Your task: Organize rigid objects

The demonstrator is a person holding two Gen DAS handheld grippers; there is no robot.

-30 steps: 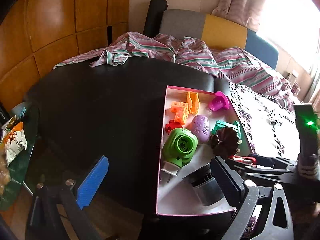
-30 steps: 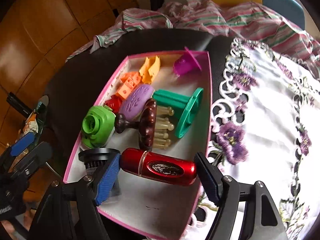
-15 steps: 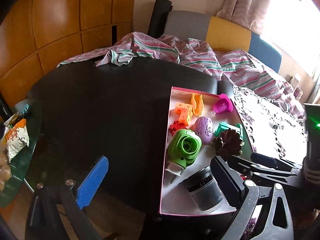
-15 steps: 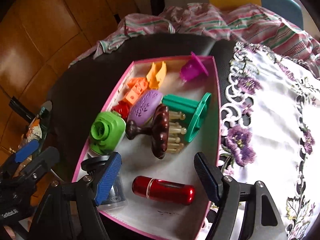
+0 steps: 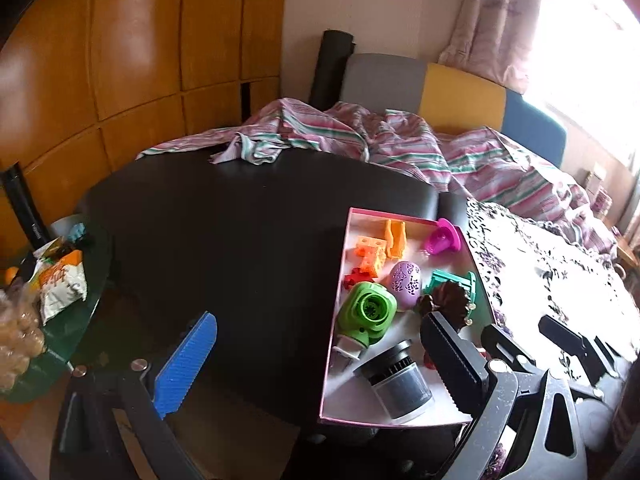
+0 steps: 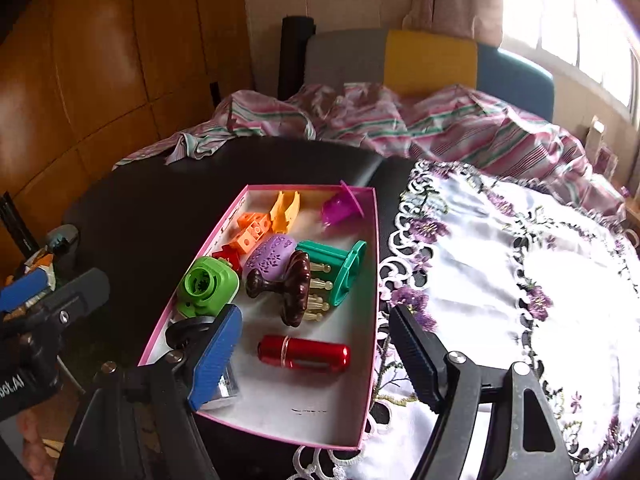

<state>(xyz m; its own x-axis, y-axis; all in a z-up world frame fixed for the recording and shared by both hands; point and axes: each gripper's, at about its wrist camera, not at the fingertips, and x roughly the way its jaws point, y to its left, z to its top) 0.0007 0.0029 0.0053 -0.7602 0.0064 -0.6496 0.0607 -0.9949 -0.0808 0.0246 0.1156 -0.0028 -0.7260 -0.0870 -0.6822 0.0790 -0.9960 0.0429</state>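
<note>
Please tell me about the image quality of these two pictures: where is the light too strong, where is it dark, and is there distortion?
Left wrist view: the window at upper right is blown out white, the black table stays very dark, and the wooden wall panels curve from the fisheye lens. Right wrist view: glare washes out the white embroidered cloth, a reflection shines on the red cylinder, and the corners are dark.

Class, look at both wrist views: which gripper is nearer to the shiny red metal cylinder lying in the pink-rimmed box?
Right. The right gripper hangs open just above the shiny red metal cylinder, which lies between its fingers in view. The left gripper is off to the box's other side, over the black table.
</note>
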